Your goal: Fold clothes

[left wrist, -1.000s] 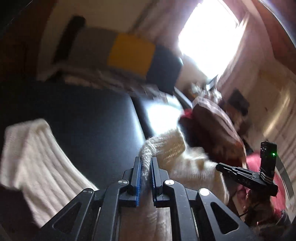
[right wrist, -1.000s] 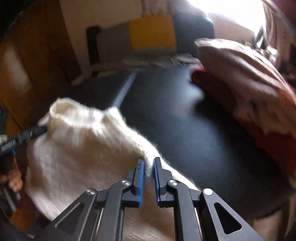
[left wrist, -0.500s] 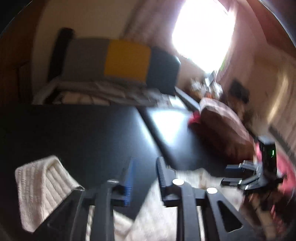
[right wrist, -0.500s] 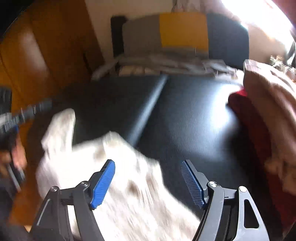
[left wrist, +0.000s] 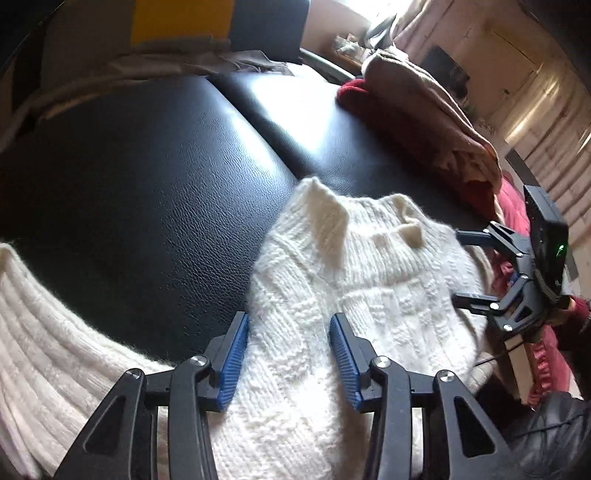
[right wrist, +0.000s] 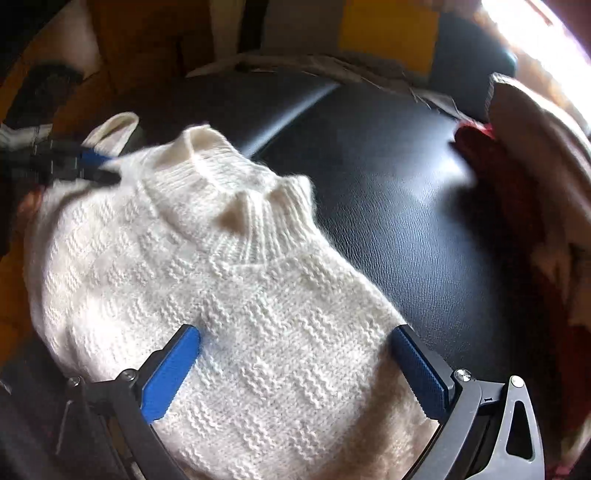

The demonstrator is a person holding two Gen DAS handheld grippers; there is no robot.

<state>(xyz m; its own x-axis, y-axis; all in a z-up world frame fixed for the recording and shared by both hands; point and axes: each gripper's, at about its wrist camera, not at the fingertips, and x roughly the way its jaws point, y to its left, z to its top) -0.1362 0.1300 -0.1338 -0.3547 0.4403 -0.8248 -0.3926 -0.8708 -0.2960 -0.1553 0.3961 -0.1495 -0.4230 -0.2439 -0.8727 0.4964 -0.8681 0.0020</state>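
A white knitted sweater (left wrist: 369, 258) lies on the black leather surface (left wrist: 147, 184), collar pointing away from me. My left gripper (left wrist: 288, 321) hovers low over its left shoulder, jaws opening, the knit under the gap but not pinched. One ribbed sleeve (left wrist: 44, 332) trails off to the left. In the right wrist view the sweater (right wrist: 221, 277) fills the foreground, and my right gripper (right wrist: 295, 332) stands wide over its body, jaws still opening, gripping nothing. Each gripper shows in the other's view: the right gripper (left wrist: 458, 265) at the sweater's right edge, the left gripper (right wrist: 107, 170) near the collar.
A pile of tan and red clothes (left wrist: 417, 99) sits on the surface's far right, also seen as the pile (right wrist: 535, 166). A grey, yellow and dark cushion (left wrist: 184, 18) with crumpled fabric lines the back edge. A hand in a dark red sleeve (left wrist: 576, 306) holds the right gripper.
Both grippers were shut on the sweater's top edge, holding it up. They have let go and opened, both came down, and the sweater now lies on the surface.
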